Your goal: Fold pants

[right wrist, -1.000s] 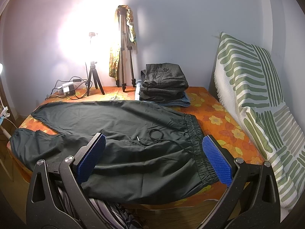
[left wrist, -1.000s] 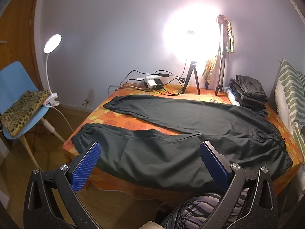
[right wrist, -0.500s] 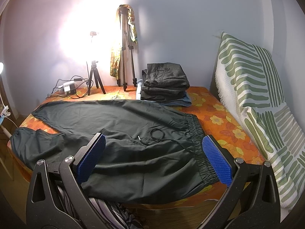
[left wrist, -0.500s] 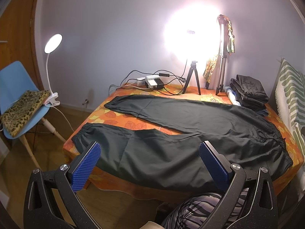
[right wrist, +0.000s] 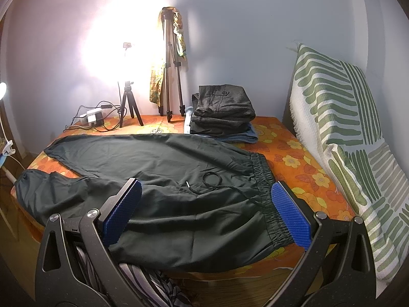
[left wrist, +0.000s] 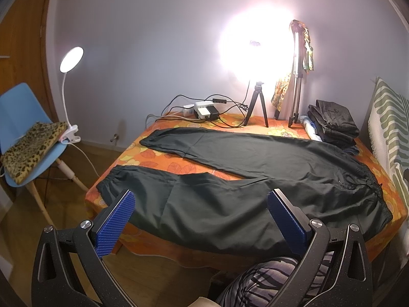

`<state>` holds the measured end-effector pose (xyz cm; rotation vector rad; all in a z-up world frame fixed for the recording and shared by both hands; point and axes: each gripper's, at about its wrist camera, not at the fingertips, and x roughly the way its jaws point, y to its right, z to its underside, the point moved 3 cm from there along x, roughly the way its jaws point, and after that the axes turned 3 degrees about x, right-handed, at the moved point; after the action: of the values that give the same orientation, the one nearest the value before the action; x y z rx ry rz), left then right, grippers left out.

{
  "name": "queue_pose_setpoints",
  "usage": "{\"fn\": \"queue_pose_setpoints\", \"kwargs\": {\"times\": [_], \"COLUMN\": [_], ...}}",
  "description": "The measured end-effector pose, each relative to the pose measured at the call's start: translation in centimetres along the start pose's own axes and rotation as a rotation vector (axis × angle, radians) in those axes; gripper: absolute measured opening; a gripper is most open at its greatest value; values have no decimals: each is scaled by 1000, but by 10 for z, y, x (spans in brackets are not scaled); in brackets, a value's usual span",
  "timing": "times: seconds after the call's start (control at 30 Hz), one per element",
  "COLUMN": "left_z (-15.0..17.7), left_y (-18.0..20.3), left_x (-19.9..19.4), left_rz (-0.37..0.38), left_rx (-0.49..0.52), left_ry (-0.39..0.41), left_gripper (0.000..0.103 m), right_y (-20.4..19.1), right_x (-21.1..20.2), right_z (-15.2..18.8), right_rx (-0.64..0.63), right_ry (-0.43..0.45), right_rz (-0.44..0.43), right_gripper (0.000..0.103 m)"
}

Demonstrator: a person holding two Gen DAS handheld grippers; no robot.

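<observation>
Nothing moved since earlier frame: dark pants (left wrist: 255, 179) flat, legs spread, unfolded; left tool (left wrist: 202, 220), right tool (right wrist: 207, 212) both agape.

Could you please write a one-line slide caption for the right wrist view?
Open right gripper hovers before dark pants spread flat on an orange floral bedspread, unfolded.

A bright lamp on a small tripod (left wrist: 256, 104) is glaring beside a taller tripod (left wrist: 296, 76), with a power strip (left wrist: 203, 109) lying near them. A blue chair (left wrist: 23, 117) is bearing a leopard-print cloth (left wrist: 32, 144) and a clip lamp (left wrist: 70, 76), while folded clothes (right wrist: 222, 111) are sitting near a green-striped pillow (right wrist: 340, 128).
</observation>
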<state>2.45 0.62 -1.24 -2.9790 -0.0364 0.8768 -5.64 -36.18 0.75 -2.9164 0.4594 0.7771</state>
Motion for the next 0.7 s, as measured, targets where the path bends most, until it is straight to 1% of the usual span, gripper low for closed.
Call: {"fn": "queue_pose_setpoints", "kwargs": {"times": [0.27,0.43,0.53,0.6,0.7], "left_z": [2,6,10,15,20], "left_y": [-3,-8,-15,-24,-40], "left_x": [-5,-9,-9,-9,-9], "left_rz": [-1,1,18,27,12], "left_rx": [-3,-6,-20,-40,-65], "left_ry": [7,13,15,14,9], "left_gripper": [103,103,103,102,100], "right_y": [0,-9,-12,-17,-26], "right_x": [0,-3,-7,-6,-6], "right_z": [2,6,8,10,16], "right_rx": [-6,-18,-40,-68,-117], "right_ry": [4,8,12,16,20], "right_rz": [-6,-18,-41,-68,-126], "right_gripper": [103,103,100,96,95]}}
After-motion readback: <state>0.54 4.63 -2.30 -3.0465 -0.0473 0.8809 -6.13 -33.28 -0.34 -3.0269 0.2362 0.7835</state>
